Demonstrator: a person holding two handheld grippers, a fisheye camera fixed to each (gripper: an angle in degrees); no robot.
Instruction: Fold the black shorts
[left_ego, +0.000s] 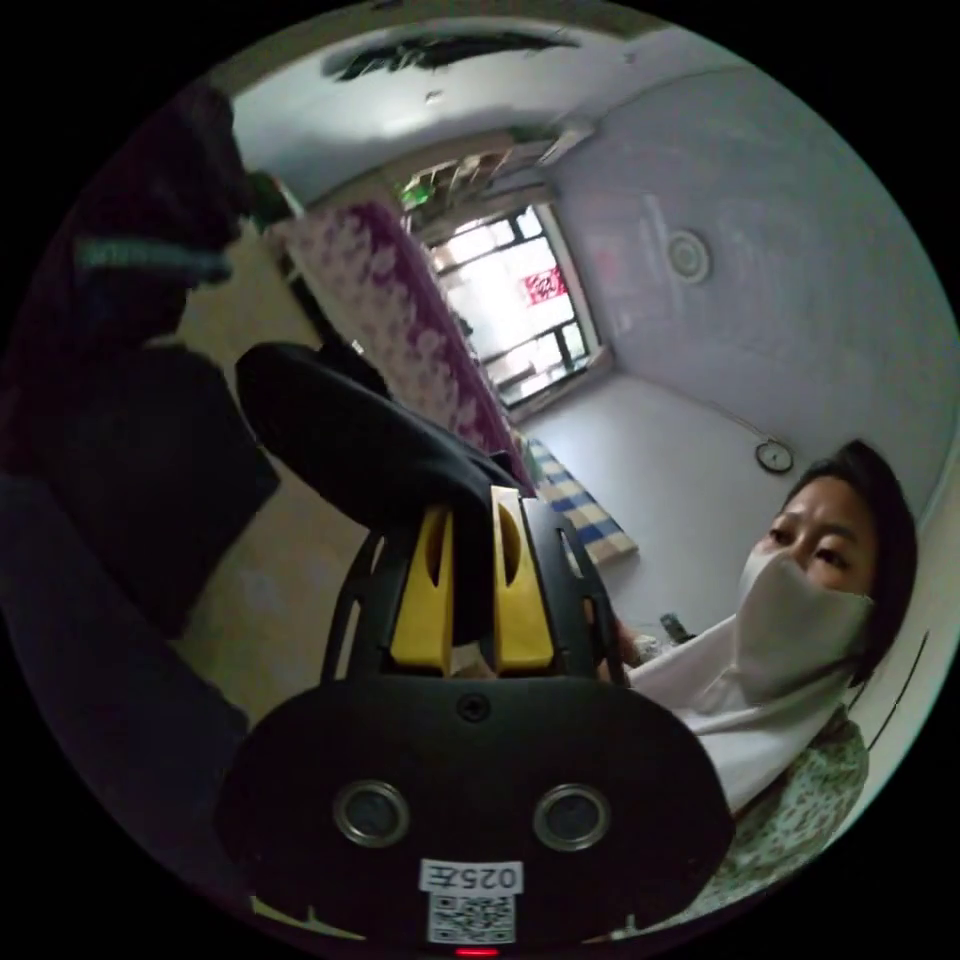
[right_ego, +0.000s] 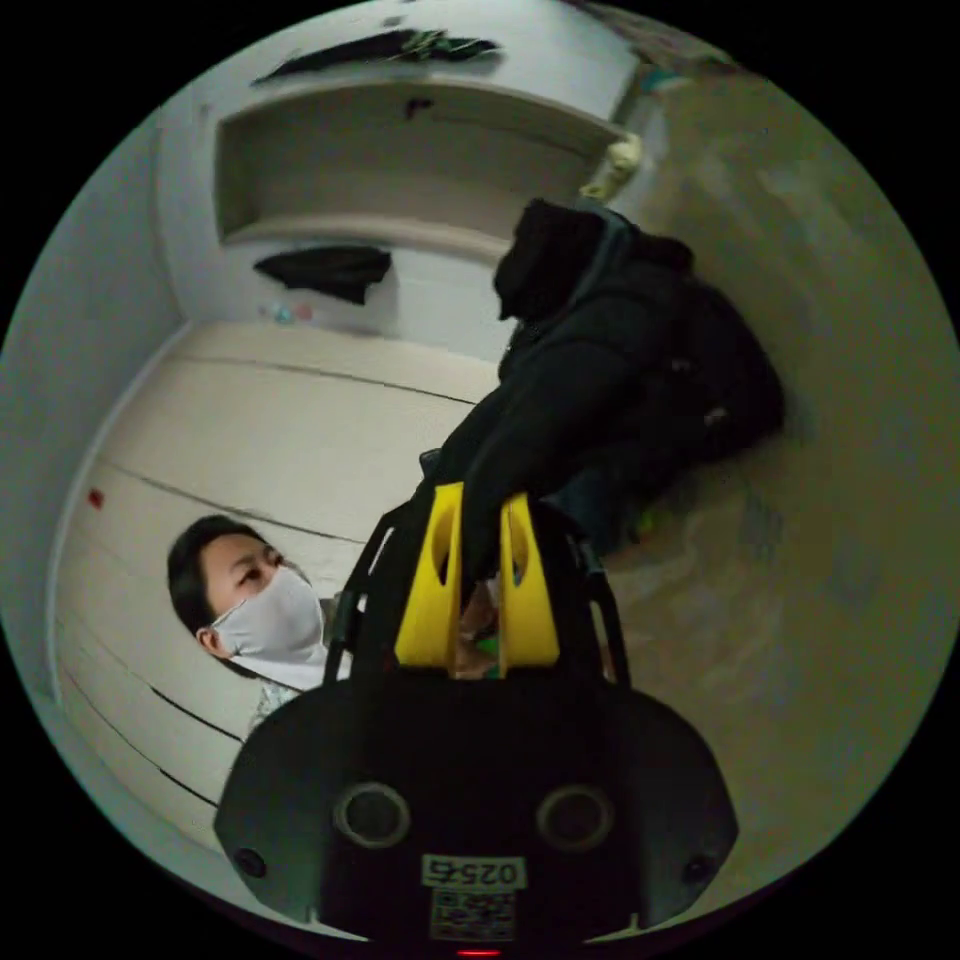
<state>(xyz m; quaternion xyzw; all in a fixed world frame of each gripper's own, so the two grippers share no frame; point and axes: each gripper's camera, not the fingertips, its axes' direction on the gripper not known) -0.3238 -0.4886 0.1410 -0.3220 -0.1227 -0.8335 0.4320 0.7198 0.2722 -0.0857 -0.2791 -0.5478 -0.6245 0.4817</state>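
Observation:
The black shorts (left_ego: 350, 430) hang lifted in the air, stretched between both grippers. In the left gripper view, my left gripper (left_ego: 472, 510) with yellow jaws is shut on one edge of the black fabric, which runs up and to the left from the jaws. In the right gripper view, my right gripper (right_ego: 482, 500) is shut on another edge of the black shorts (right_ego: 560, 390), which rise away into a bunched dark mass at the upper right.
A person in a face mask (left_ego: 800, 610) and pale top stands close behind the grippers, also seen as a masked person (right_ego: 255, 610). A purple patterned curtain (left_ego: 390, 300) hangs beside a bright window (left_ego: 515, 300). A pile of dark clothes (left_ego: 130, 440) lies on a beige surface (right_ego: 800, 600).

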